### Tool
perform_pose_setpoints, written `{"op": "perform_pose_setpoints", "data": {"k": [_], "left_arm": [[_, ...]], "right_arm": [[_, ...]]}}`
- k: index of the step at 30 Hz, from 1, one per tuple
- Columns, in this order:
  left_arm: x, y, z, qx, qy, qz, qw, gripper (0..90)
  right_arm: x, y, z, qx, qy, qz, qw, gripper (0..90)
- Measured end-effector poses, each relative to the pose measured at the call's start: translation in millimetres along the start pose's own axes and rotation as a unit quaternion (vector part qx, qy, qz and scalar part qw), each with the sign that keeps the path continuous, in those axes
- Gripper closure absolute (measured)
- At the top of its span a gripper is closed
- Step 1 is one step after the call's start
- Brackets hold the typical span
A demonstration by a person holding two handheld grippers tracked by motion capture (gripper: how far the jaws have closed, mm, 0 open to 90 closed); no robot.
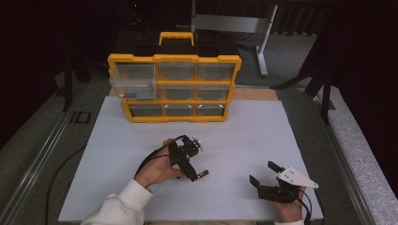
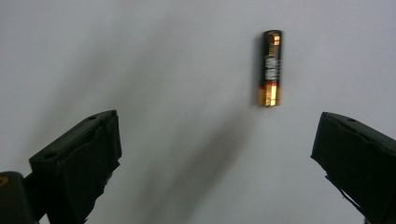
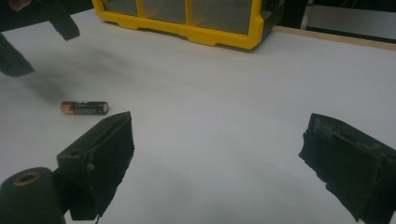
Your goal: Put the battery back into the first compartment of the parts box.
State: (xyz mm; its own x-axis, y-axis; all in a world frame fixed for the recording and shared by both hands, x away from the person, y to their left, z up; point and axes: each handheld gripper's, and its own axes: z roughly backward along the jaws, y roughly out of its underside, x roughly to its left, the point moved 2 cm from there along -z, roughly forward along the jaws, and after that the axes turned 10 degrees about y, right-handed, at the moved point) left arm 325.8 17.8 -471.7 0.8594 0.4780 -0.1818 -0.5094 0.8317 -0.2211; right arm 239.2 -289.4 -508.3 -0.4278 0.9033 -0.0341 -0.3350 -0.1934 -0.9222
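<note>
A black and gold battery (image 2: 271, 68) lies on the white table top (image 1: 244, 136). It also appears as a small cylinder (image 1: 202, 174) in the high view and lies on its side (image 3: 84, 108) in the right gripper view. My left gripper (image 2: 217, 135) hangs just above it, jaws wide open and pointing down, with the battery ahead of the gap and nearer one jaw. In the high view the left gripper (image 1: 195, 171) is at the table's middle front. My right gripper (image 1: 264, 172) rests low at the front right, open and holding nothing (image 3: 217, 135).
A yellow drawer organizer (image 1: 174, 88) with clear drawers stands at the back of the table. Its top-left drawer (image 1: 133, 80) is pulled out. The organizer's lower edge (image 3: 196, 32) shows across the top of the right gripper view.
</note>
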Motion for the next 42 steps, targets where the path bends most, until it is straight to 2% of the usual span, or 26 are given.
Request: {"op": "perform_pose_setpoints", "data": {"k": [6,13,19,20,28,31,33,35,37,38,42], "left_arm": [[-5.6,-6.3,-10.0,0.009,0.005,-0.013,0.9999,1.6],[-10.0,-13.8,-23.7,0.017,-0.003,-0.025,0.9995,4.8],[-11.7,-18.5,-32.0,0.019,-0.004,-0.023,0.9995,11.5],[-10.7,-20.5,-34.3,0.020,-0.002,-0.028,0.9994,13.0],[-12.7,-26.9,-43.9,0.027,-0.001,-0.020,0.9994,20.9],[-12.8,-30.2,-47.8,0.028,0.007,-0.019,0.9994,33.7],[-12.9,-30.9,-48.4,0.028,0.008,-0.021,0.9993,37.8],[-14.4,-31.9,-46.1,0.029,0.012,-0.030,0.9990,50.0],[-15.1,-32.0,-46.1,0.030,0.013,-0.034,0.9989,56.4],[-15.9,-32.1,-46.1,0.031,0.014,-0.034,0.9988,56.4],[-16.3,-32.6,-45.4,0.040,0.020,-0.037,0.9983,72.5]], "right_arm": [[0.3,0.2,-0.5,0.002,0.001,0.000,1.0000,8.7],[0.0,0.4,-0.7,0.003,0.002,0.000,1.0000,8.7],[0.0,0.1,-0.3,0.002,0.002,-0.001,1.0000,8.7],[0.0,0.1,-0.2,0.002,0.001,-0.001,1.0000,8.7],[-0.1,0.2,-0.4,0.003,0.001,0.000,1.0000,8.7],[-0.1,0.2,-0.3,0.002,0.001,0.000,1.0000,8.7],[-0.1,0.2,-0.2,0.002,0.001,0.000,1.0000,8.7],[-0.2,0.2,-0.3,0.003,0.001,-0.001,1.0000,8.7],[-0.2,0.2,-0.3,0.003,0.001,-0.001,1.0000,8.7],[-0.1,0.3,-0.4,0.003,0.001,-0.001,1.0000,8.7],[0.1,0.3,-0.6,0.003,0.000,0.000,1.0000,8.7]]}}
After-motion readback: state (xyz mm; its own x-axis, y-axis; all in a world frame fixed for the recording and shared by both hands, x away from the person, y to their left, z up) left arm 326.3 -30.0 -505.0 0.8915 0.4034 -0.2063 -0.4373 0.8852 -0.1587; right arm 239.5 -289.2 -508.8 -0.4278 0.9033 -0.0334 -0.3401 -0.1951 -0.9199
